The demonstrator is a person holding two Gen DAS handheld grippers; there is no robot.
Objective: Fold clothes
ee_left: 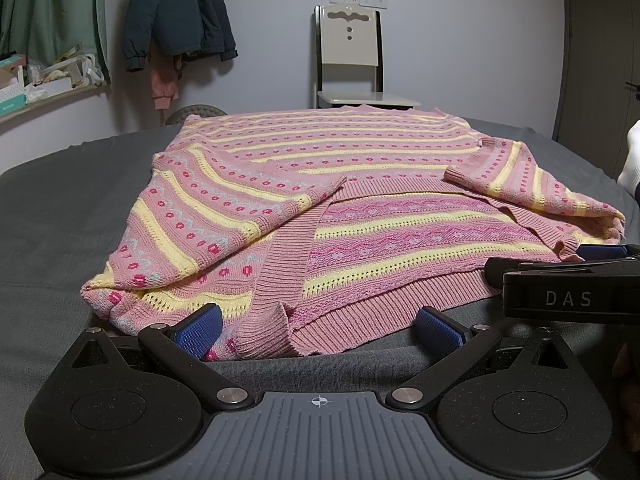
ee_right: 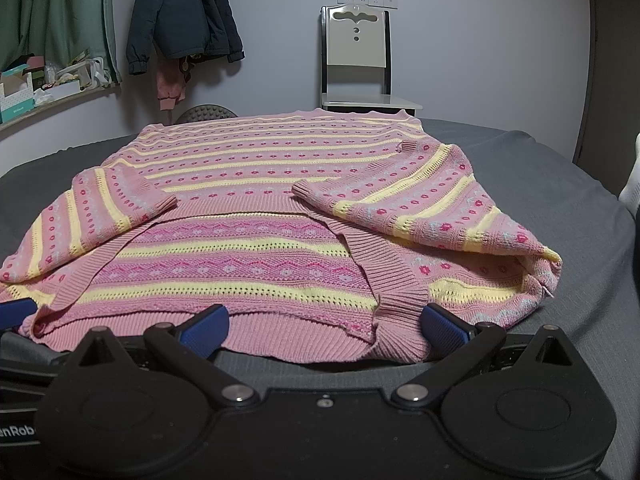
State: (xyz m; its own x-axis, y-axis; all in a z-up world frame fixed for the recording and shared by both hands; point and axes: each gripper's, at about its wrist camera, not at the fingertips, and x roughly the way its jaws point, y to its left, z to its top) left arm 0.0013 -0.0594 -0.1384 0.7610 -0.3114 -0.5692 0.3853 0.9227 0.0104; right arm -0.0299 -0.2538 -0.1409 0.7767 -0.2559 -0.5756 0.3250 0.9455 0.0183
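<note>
Looking straight down the sweater (ee_left: 320,208): it runs lengthwise away across the grey bed (ee_left: 60,208), near edge just ahead of left gripper (ee_left: 318,326) and right gripper (ee_right: 326,322), both spread wide, gripping nothing.

The sweater (ee_left: 360,184) is a coarse ribbed knit with openwork yellow bands, lying on the bed (ee_left: 60,208), whose grey cloth looks smooth and matt. Each tool (ee_left: 318,326) (ee_right: 325,325) nearest the sweater's hem is matt black plastic with textured blue pads (ee_left: 200,324) and shiny metal pivots.
</note>
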